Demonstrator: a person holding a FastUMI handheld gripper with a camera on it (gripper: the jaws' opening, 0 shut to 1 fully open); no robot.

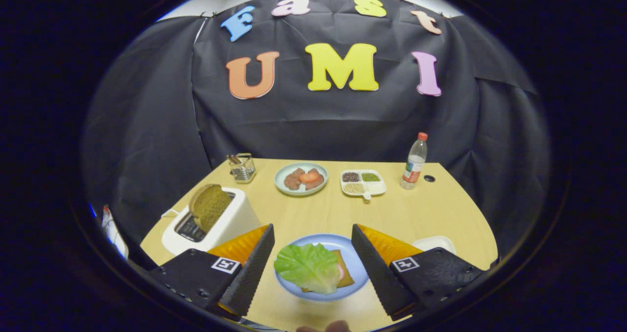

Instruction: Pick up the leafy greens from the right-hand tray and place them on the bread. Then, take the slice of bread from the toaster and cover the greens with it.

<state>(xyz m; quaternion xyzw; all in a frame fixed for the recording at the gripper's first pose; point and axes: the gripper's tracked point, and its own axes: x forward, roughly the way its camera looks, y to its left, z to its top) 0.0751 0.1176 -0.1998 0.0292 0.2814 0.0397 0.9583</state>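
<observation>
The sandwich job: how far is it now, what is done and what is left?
Done: the leafy greens already lie on the bread on the blue plate. In hand: nothing; the gripper is open, its fingers either side of the plate and apart from the greens. Left: the slice of bread stands in the toaster, beyond the left finger; it must be taken and laid over the greens.

gripper (pixel 312 268): wide open, nothing gripped
fingers (pixel 250 273): spread well apart, both angled inward toward the tips, ridged inner pads facing each other
pose: tilted a bit downward, hovering, not touching anything
markers: a small square tag on top of each finger's base
fingertips of a hand (pixel 323 327): just peeking in at the very bottom, below the gap between the fingers
</observation>
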